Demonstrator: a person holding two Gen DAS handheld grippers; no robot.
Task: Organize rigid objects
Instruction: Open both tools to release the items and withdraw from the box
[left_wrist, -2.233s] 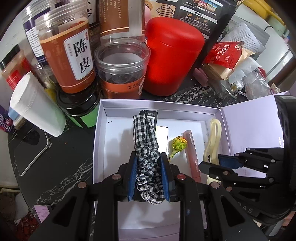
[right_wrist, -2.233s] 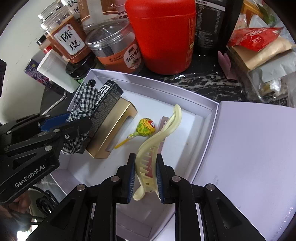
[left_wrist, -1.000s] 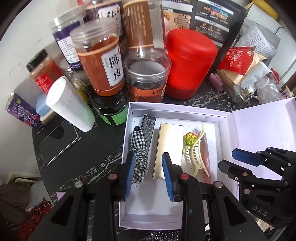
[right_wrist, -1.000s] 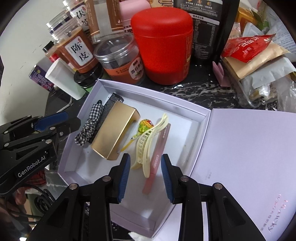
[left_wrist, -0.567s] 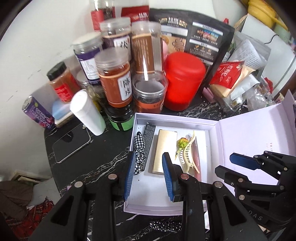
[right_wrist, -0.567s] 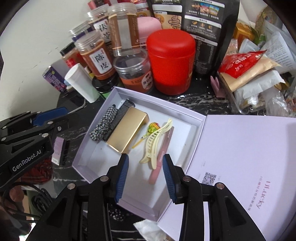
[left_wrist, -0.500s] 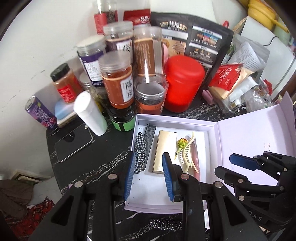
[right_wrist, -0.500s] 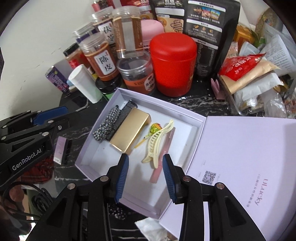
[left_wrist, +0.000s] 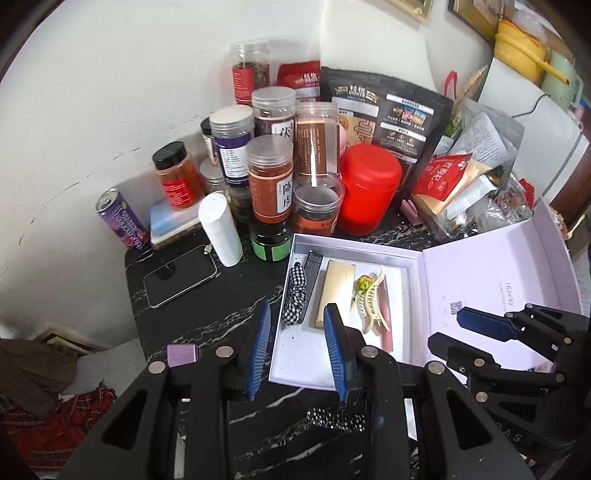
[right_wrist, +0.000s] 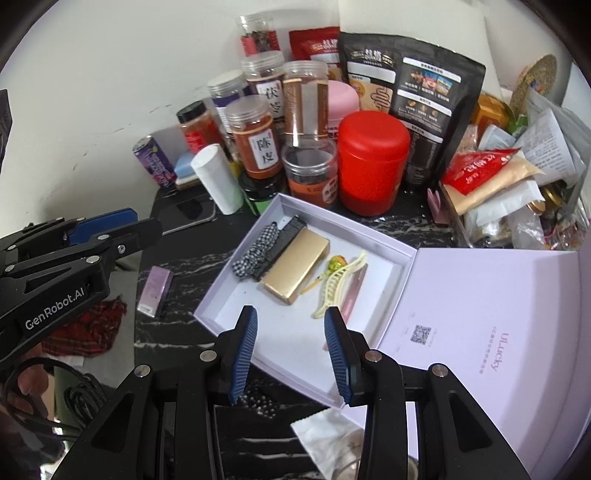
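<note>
An open lavender box (left_wrist: 306, 369) (right_wrist: 229, 314) lies on the black marble table. In it lie a checkered scrunchie (left_wrist: 295, 293) (right_wrist: 255, 249), a black stick box (left_wrist: 312, 269) (right_wrist: 284, 236), a gold case (left_wrist: 336, 291) (right_wrist: 297, 271), a lollipop (left_wrist: 362, 286) (right_wrist: 337, 263), a cream hair claw (left_wrist: 371, 306) (right_wrist: 338, 282) and a pink tube (left_wrist: 386, 328) (right_wrist: 352, 290). My left gripper (left_wrist: 297, 339) is open and empty, raised above the box's near left edge. My right gripper (right_wrist: 290, 341) is open and empty, raised above the box's near edge.
The box lid (left_wrist: 498, 280) (right_wrist: 498, 332) lies open to the right. Jars, a red canister (left_wrist: 369, 194) (right_wrist: 373, 162) and bags crowd the back. A white cylinder (left_wrist: 219, 229), a phone (left_wrist: 181, 275) and a can (left_wrist: 122, 219) sit left. A small purple box (right_wrist: 155, 286) lies left of the box.
Both grippers let go of the scrunchie and the hair claw, which now lie in the box. Both have pulled back and up, open and empty.
</note>
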